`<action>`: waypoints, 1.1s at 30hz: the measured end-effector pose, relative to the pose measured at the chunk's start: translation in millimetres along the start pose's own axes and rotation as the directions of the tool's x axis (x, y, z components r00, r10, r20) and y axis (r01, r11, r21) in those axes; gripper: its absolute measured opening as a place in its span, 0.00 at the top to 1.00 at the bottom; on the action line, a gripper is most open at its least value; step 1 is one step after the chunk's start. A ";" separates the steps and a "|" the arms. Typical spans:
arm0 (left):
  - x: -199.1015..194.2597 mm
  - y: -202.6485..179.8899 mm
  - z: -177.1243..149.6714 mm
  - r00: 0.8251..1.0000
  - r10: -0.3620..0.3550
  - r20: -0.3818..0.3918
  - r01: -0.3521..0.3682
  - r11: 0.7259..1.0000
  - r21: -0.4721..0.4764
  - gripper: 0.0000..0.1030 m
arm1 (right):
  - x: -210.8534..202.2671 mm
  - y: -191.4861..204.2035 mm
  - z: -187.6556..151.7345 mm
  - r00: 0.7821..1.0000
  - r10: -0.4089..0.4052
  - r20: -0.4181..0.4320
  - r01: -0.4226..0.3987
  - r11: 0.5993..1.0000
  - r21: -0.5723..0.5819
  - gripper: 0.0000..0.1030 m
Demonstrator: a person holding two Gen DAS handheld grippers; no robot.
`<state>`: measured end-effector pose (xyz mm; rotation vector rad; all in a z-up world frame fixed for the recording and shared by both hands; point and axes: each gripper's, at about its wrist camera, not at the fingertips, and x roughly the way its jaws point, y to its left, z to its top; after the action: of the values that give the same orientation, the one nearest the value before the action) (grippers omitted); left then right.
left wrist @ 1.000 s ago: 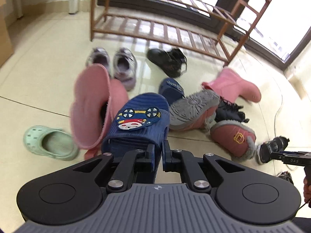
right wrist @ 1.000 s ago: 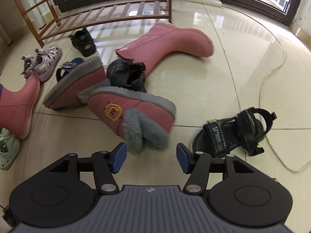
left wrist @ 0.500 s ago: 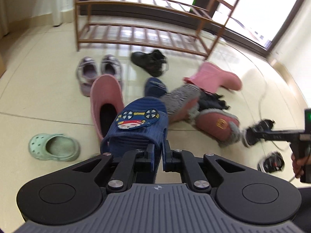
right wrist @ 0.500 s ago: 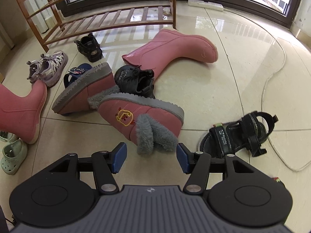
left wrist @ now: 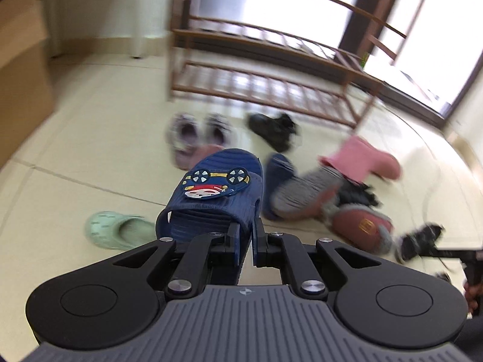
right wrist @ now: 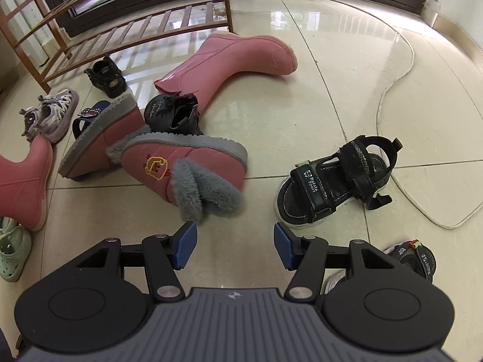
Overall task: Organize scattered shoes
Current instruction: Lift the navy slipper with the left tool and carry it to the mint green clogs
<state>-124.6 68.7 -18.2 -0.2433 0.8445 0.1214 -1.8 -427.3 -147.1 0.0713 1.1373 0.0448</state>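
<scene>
The left hand-held gripper point(left wrist: 247, 242) was clamped on the heel end of a navy blue slide sandal point(left wrist: 215, 194) with a cartoon car badge, holding it above the tiled floor point(left wrist: 75, 150), toe pointed toward the wooden shoe rack point(left wrist: 271, 69). That view was blurred. Below the sandal lay a mint green clog point(left wrist: 117, 233), and farther off a pair of lilac sneakers point(left wrist: 196, 134) and a black shoe point(left wrist: 271, 129).

The right hand-held gripper point(right wrist: 235, 246) hung wide open and empty, its blue pads point(right wrist: 185, 244) apart, just above the floor. Directly ahead lay a pink fur-trimmed boot point(right wrist: 184, 166) on its side, touching a second such boot point(right wrist: 102, 141). A black strap sandal point(right wrist: 335, 178) lay to the right, a pink rain boot point(right wrist: 235, 60) lay toppled near the rack, and another stood upright at the left edge point(right wrist: 24, 181).
</scene>
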 end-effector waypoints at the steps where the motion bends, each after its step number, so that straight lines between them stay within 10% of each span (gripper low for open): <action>1: -0.7 8.6 -0.6 1.000 0.029 0.004 -0.029 0.999 -0.032 0.92 | 0.5 1.7 0.4 1.000 0.001 -0.002 -0.001 1.000 -0.004 0.39; 11: 39.7 87.3 -30.9 0.961 0.273 -0.035 -0.275 0.952 -0.131 0.92 | 5.3 19.1 4.4 1.000 0.008 -0.024 -0.009 0.999 -0.044 0.39; 23: 127.7 173.5 -97.8 0.911 0.391 -0.128 -0.385 0.920 0.068 0.91 | 10.4 46.4 5.8 0.998 0.032 -0.051 -0.037 0.994 -0.103 0.39; 33: 154.8 205.4 -112.1 0.907 0.379 -0.185 -0.371 0.926 0.078 0.91 | 18.2 59.7 -1.6 0.994 0.058 -0.091 -0.069 0.990 -0.121 0.39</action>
<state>-145.3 239.3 -239.9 -0.0507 1.0852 0.4466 4.5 -366.4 -159.4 -0.0047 1.2168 0.1768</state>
